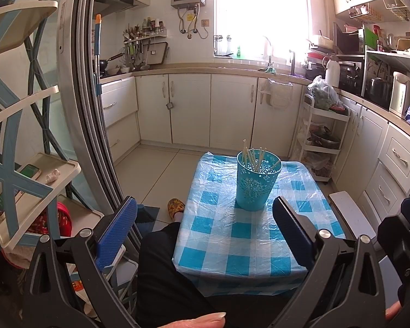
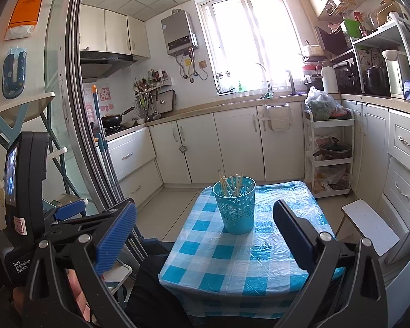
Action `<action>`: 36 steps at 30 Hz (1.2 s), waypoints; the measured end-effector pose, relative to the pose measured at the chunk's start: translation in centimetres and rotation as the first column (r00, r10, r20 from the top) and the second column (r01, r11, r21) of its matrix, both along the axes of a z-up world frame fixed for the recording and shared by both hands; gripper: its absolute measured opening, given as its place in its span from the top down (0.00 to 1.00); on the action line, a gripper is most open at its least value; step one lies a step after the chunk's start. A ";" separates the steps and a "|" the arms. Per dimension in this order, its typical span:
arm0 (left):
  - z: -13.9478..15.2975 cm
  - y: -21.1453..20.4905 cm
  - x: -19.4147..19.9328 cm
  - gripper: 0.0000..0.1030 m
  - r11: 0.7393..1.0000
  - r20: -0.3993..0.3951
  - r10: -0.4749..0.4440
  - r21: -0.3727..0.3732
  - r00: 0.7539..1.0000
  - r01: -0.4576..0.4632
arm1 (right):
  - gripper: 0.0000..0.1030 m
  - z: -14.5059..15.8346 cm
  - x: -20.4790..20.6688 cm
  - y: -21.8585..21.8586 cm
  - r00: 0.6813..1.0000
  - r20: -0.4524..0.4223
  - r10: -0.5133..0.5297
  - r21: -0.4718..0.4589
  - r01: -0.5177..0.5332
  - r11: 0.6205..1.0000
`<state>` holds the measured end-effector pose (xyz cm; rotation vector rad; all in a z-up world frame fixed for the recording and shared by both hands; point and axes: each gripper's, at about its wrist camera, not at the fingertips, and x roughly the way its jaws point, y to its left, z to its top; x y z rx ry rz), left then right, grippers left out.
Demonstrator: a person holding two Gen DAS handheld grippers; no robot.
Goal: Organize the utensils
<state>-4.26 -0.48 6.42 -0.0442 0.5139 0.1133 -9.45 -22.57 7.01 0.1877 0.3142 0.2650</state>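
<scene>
My left fingers (image 1: 205, 232) are wide apart and hold nothing. My right fingers (image 2: 205, 235) are wide apart too, and they are empty as well. Both pairs hang over the near edge of the tabletop (image 2: 232, 268), which has a blue and white checked plastic cover on it. Past my fingers, near the far edge and about the middle of the tabletop, stands a blue cup (image 1: 255, 183) with little flower holes cut in its side. It stands straight up. A bunch of pale chopsticks (image 1: 252, 157) sticks out of the top, leaning this way and that. I see no other sticks or spoons lying on the cover, so I think most of the tidying is done, or the rest is out of view. The chopsticks look thin, light and stiff, and I think they would be smooth and could slip or roll. I would pinch one around its upper part, where it stands clear of the rim. The cup looks like light plastic and may tip if I bump it, and the cover looks slippery. My leg in dark trousers (image 1: 161, 273) is just beside the near left corner.
</scene>
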 end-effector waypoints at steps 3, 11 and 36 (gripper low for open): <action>0.0 0.0 0.1 0.07 1.000 -0.001 0.001 0.000 1.000 -0.001 | 0.07 0.0 0.0 0.0 1.000 0.001 0.000 0.000 0.000 1.000; -0.1 -0.2 -0.1 0.07 1.000 -0.002 -0.003 0.000 1.000 0.003 | 0.07 0.0 -0.1 -0.1 1.000 -0.003 0.002 0.000 -0.002 1.000; -0.9 0.1 0.1 0.07 1.000 0.007 -0.005 0.015 1.000 0.005 | 0.07 -0.1 0.1 -1.4 1.000 -0.002 -0.010 -0.011 0.010 1.000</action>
